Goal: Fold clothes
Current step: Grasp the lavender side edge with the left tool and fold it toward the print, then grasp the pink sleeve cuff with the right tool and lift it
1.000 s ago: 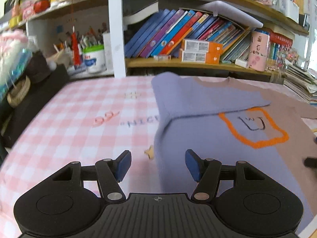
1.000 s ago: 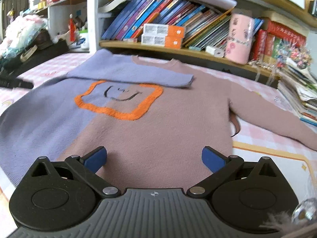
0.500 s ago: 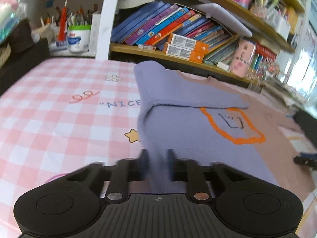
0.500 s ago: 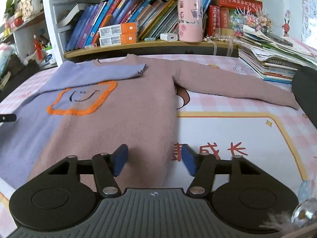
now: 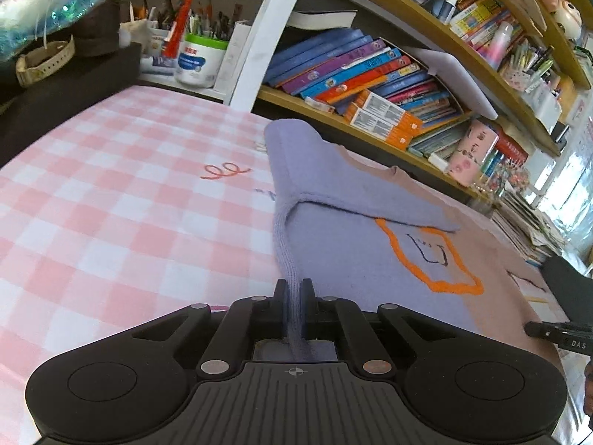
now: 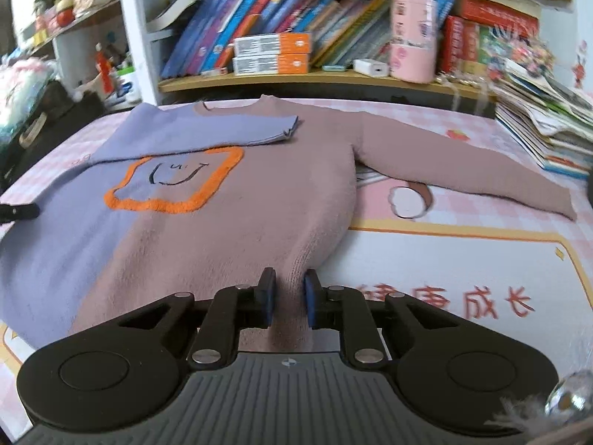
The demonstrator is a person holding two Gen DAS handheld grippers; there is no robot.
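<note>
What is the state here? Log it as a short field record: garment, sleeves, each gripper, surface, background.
garment: two-tone sweater, purple and brown, orange square with a smiley on the chest, lying face up
purple sleeve: folded across the chest
brown sleeve: stretched out flat to the side
left gripper: shut on the sweater's purple bottom edge
right gripper: closed on the brown bottom edge, fabric bunched between the pads
surface: pink checked cloth
background: bookshelf with slanted books

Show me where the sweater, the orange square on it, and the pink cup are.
sweater (image 6: 229, 244): right wrist view, mauve front panel.
orange square (image 6: 163, 205): right wrist view, lower stitched border.
pink cup (image 6: 412, 40): right wrist view, side wall, on the shelf.
</note>
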